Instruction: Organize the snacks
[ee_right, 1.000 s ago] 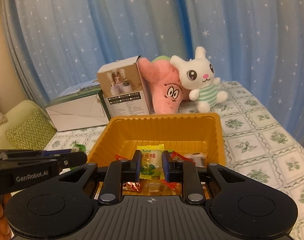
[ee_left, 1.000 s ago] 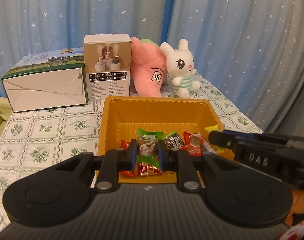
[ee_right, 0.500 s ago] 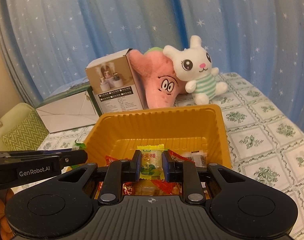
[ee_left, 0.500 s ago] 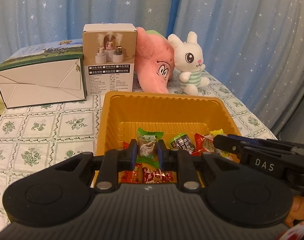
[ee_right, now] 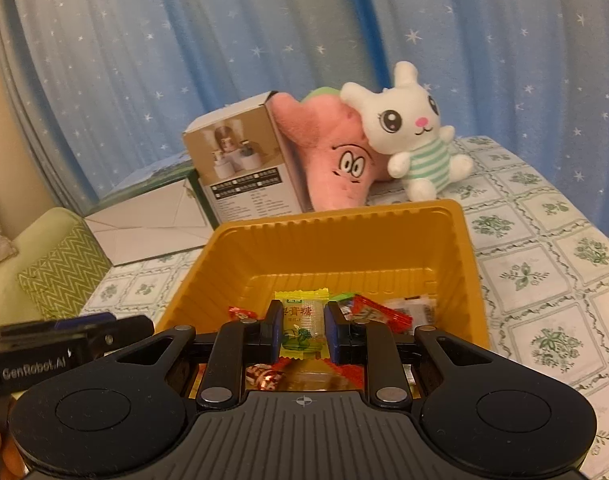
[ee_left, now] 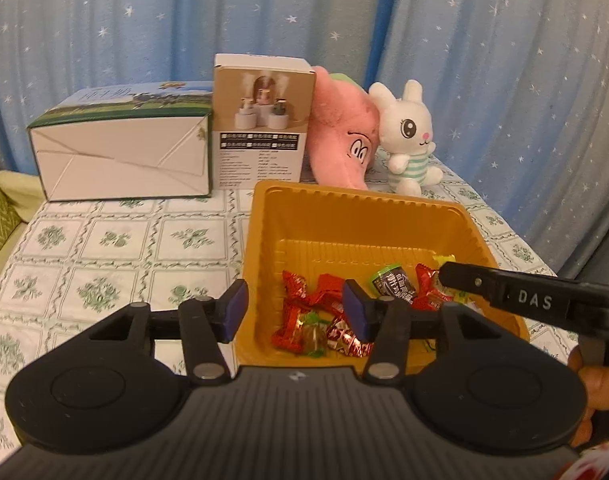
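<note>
An orange plastic tray [ee_left: 344, 208] holds several wrapped candies, mostly red ones [ee_left: 304, 292] and a dark green one [ee_left: 392, 280]. My left gripper [ee_left: 295, 306] hovers over the tray's near left corner. Its jaws are opening and nothing is pressed between the pads. A green-wrapped candy [ee_left: 312, 334] lies in the tray just below them. My right gripper [ee_right: 302, 320] is shut on a yellow candy [ee_right: 302, 322] above the tray [ee_right: 336, 224]. One black finger [ee_left: 484, 286] of the right gripper reaches in from the right in the left wrist view.
Behind the tray stand a white and green box [ee_left: 124, 160], a brown product box [ee_left: 260, 140], a pink plush [ee_left: 344, 140] and a white rabbit plush [ee_left: 408, 136]. A floral tablecloth [ee_left: 104, 248] covers the table. Blue star curtains hang behind. A green cushion [ee_right: 60, 264] lies left.
The left jaws have spread apart and the green-wrapped candy they held now lies in the tray. The left gripper has sunk toward the tray. The right gripper still grips the yellow candy.
</note>
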Tool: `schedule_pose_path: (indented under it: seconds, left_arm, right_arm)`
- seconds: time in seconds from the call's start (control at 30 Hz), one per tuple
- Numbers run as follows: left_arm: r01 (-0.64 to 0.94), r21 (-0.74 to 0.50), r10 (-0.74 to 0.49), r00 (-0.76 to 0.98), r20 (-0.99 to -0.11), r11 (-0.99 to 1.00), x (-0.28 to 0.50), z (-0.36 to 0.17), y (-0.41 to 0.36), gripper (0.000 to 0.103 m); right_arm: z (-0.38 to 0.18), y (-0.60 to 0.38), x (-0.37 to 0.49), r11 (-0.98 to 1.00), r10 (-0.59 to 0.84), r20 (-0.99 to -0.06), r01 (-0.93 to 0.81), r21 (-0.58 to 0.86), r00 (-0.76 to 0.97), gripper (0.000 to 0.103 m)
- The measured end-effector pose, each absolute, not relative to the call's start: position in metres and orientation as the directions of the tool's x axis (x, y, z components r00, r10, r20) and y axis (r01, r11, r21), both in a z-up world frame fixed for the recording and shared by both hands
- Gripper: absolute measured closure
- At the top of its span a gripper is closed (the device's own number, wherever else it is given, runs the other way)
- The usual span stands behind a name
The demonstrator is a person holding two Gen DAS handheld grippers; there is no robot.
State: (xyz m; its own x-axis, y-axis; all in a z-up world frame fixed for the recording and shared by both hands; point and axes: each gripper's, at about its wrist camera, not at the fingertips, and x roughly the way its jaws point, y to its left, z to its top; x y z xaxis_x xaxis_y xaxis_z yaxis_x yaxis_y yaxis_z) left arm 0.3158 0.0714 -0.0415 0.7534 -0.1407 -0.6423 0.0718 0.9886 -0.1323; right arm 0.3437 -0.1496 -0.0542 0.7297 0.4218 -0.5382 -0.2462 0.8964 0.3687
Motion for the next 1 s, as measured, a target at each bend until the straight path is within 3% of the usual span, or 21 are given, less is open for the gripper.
schedule_pose_path:
  seconds: [0.17,0.2,0.23,0.27,0.3,0.47,0.73,1.0]
  left_arm:
    - [0.061,-0.126,-0.129,0.752,-0.646,0.99,0.306,-0.044,0.073,0.052]
    - [0.058,-0.126,-0.126,0.753,-0.645,0.99,0.304,-0.044,0.073,0.049]
    - [0.055,-0.127,-0.125,0.755,-0.644,0.99,0.301,-0.045,0.073,0.046]
    - [0.057,-0.129,-0.127,0.755,-0.643,0.99,0.299,-0.045,0.073,0.046]
    - [0.059,-0.129,-0.129,0.753,-0.645,0.99,0.297,-0.046,0.073,0.046]
    - [0.059,-0.122,-0.125,0.752,-0.648,0.991,0.284,-0.047,0.067,0.042]
    - [0.037,-0.14,-0.121,0.741,-0.66,0.989,0.263,-0.047,0.056,0.017]
    - [0.01,-0.14,-0.102,0.739,-0.666,0.99,0.234,-0.036,0.049,0.003]
  right_arm:
    - [-0.056,-0.146,0.346,0.861,0.486,-0.502,-0.293,0.416,0.716,0.08]
    - [-0.056,-0.146,0.346,0.86,0.486,-0.498,-0.294,0.416,0.718,0.076]
    - [-0.055,-0.147,0.345,0.863,0.479,-0.492,-0.288,0.416,0.726,0.069]
    - [-0.054,-0.151,0.343,0.862,0.474,-0.482,-0.279,0.423,0.737,0.047]
    - [-0.054,-0.155,0.341,0.861,0.466,-0.468,-0.262,0.436,0.751,0.033]
    - [-0.047,-0.179,0.332,0.867,0.418,-0.456,-0.195,0.458,0.786,0.032]
    - [-0.046,-0.192,0.304,0.89,0.38,-0.494,-0.164,0.425,0.782,0.032]
    - [-0.043,-0.192,0.263,0.928,0.336,-0.585,-0.154,0.339,0.738,0.032]
